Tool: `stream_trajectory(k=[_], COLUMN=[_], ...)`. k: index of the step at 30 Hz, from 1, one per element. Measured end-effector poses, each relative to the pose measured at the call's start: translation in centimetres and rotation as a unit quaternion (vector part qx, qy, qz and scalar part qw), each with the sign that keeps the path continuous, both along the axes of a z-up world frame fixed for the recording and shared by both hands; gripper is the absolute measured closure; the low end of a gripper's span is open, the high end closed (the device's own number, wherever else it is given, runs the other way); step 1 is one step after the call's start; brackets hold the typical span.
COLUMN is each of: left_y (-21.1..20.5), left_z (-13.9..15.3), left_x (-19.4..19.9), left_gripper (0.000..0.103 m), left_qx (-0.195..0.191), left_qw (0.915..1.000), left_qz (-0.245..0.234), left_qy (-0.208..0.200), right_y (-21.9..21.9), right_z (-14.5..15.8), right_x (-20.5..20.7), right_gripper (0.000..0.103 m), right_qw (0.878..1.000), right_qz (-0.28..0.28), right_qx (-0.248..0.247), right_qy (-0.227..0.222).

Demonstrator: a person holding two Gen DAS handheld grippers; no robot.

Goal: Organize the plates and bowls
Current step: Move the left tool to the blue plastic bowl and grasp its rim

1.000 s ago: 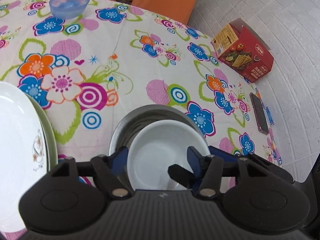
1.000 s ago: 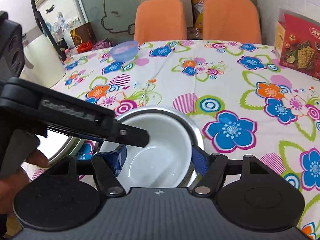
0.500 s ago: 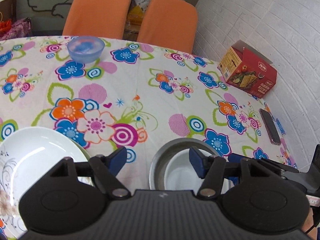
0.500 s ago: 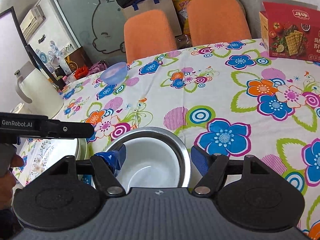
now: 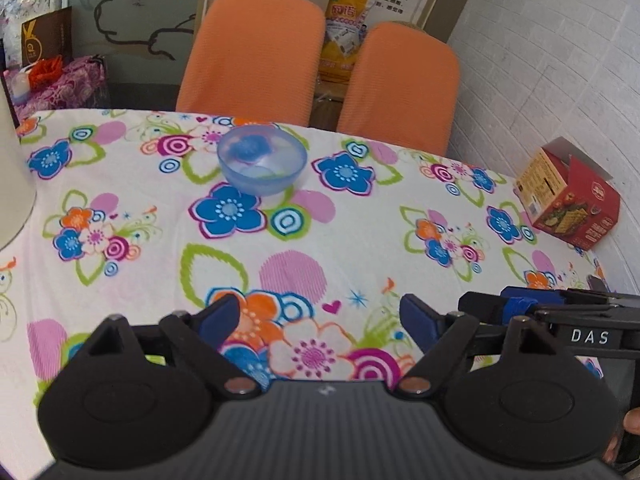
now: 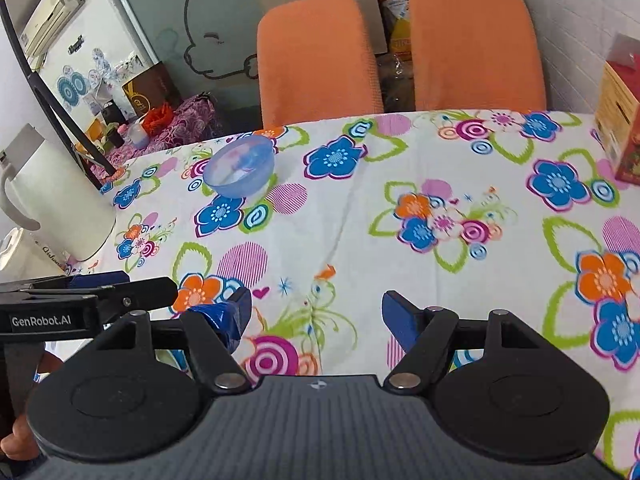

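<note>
Both grippers, left (image 5: 320,318) and right (image 6: 316,312), hang with jaws spread and empty over the near part of the floral tabletop (image 5: 360,240). A blue bowl (image 5: 262,164) sits alone toward the far edge, before two orange chairs (image 5: 256,52). It lies ahead and slightly left of both tools, the left gripper likely nearer.

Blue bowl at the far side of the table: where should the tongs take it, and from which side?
Grip the rim of the blue bowl on its near edge, one finger inside and one outside. It stands upright and open-topped on the tablecloth, with clear cloth between it and both open tongs, so probably come straight forward and down from above.
</note>
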State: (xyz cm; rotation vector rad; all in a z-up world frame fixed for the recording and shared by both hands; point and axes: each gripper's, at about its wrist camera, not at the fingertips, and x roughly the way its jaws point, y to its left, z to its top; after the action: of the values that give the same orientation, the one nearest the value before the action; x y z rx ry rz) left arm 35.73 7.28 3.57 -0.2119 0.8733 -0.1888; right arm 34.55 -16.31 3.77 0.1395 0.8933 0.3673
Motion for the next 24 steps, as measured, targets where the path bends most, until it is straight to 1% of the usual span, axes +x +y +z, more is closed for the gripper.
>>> stream_trajectory(k=[6,8,10,13,16,19,24], left_y=[3.1,4.3,5.5,7.6,8.8,8.8,8.0], left_z=[-1.7,-2.3,-2.7,-3.3,-3.7,-4.3,-5.6], left_x=[5.1,7.1,9.1,12.4,14.9,16.9,19.3], left_gripper=[0.02,0.02,0.02,0.02,0.019,0.019,0.019], left_qx=[0.015,0.011,-0.002,-0.048,-0.07,-0.066,-0.036], left_qw=[0.9993,0.9989,0.998,0.9949,0.9921,0.9912,0.9918], left_qz=[0.027,0.036,0.049,0.073,0.09,0.1,0.103], left_qy=[0.021,0.029,0.039,0.05,0.053,0.057,0.068], right_y=[4.3,5.4,6.2,7.0,8.0,9.1,11.0], right_z=[-1.2,-1.5,-1.6,-1.7,-2.1,-2.7,-4.3], right_x=[5.8,7.6,9.2,11.6,13.7,15.3,17.1], right_gripper=[0.045,0.045,0.045,0.045,0.045,0.045,0.045], right_qw=[0.999,0.999,0.999,0.999,0.999,0.998,0.996], right_qz=[0.036,0.042,0.044,0.04,0.043,0.049,0.068], right_qx=[-0.024,-0.027,-0.027,-0.019,-0.027,-0.04,-0.052], right_qy=[0.004,0.001,-0.005,-0.01,-0.015,-0.017,-0.011])
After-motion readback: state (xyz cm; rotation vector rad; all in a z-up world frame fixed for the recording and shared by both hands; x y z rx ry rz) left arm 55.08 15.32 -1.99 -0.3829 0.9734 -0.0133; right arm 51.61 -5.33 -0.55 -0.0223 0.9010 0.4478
